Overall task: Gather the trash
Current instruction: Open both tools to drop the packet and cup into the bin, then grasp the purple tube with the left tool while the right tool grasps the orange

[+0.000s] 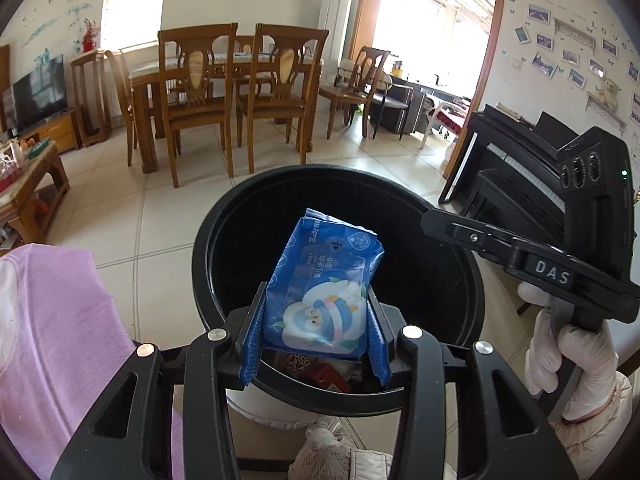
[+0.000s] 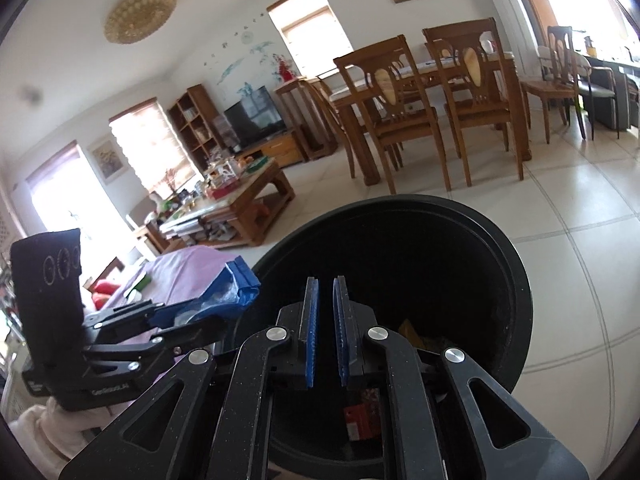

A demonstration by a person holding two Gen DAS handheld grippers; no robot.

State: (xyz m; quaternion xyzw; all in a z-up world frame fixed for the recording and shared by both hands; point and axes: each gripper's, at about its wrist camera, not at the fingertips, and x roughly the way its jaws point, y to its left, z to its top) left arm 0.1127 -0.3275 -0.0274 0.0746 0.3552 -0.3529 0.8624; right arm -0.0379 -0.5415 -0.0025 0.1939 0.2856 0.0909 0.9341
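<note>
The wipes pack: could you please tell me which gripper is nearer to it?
Left. The left gripper is shut on the wipes pack, holding it over the bin. The right gripper is beside it, also over the bin, holding nothing.

Pale tiled floor (image 1: 160, 216), white walls. Wooden dining table (image 1: 224, 68) ringed by chairs (image 1: 196, 100); television (image 1: 38, 94) on low cabinet; cluttered coffee table (image 2: 244, 196); black piano (image 1: 516, 160). Bright with window daylight.
</note>
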